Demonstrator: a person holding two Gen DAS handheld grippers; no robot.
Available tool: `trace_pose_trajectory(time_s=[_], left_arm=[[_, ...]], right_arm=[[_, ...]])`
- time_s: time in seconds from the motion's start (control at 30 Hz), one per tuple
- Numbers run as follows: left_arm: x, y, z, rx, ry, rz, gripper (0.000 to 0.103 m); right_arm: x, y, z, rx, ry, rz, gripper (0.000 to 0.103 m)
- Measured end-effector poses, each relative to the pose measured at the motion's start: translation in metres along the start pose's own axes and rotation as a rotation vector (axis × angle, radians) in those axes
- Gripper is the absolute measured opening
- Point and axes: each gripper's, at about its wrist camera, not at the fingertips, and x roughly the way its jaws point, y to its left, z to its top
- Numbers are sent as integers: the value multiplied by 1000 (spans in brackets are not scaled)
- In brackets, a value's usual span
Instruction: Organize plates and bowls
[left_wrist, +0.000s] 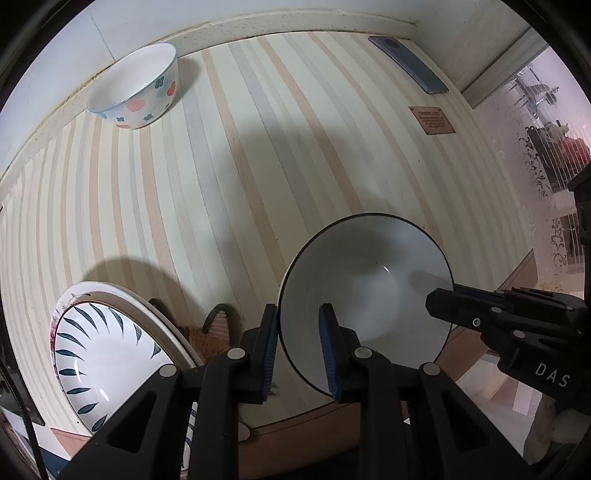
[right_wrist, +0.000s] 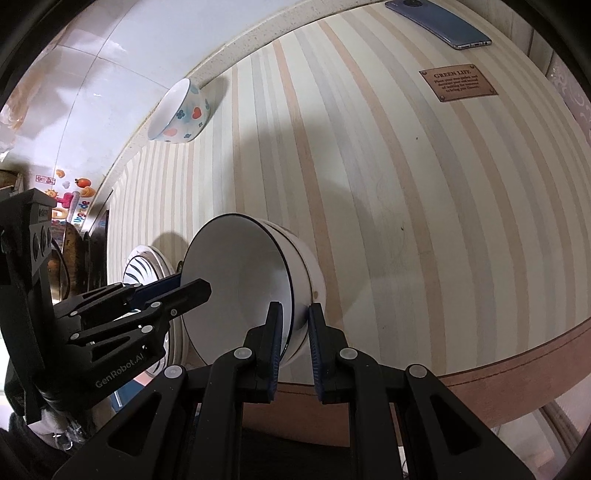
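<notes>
A white bowl with a thin dark rim is near the front edge of the striped table, tilted; whether it rests on the table I cannot tell. My left gripper is shut on its left rim, one blue pad inside and one outside. My right gripper is shut on the opposite rim of the same bowl. Each gripper shows in the other's view: the right gripper at the bowl's right rim, the left gripper at its left. A stack of leaf-patterned plates lies left of the bowl.
A flower-and-heart bowl stands at the far left by the wall. A blue phone lies at the far right, with a brown label patch nearer. The table's wooden front edge runs just below the held bowl.
</notes>
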Motion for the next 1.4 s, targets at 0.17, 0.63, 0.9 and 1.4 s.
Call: trace_pose_trajectory(time_s=[0.17,0.63,0.9,1.4], left_arm=[[0,-1,-1,-1,-3,6,20],[-16,9,-2,-29,7,-41,20],[-81,66,37,-187,-160,-67,33],[0,229,162,-556,-148,-54,33]], right_arm=[[0,3,3,-18,12,-17,16],[0,1,10,13,75,-2,16],[-49,27,66,-2,-3,70,49],[81,143,260,-107,-8,122,53]])
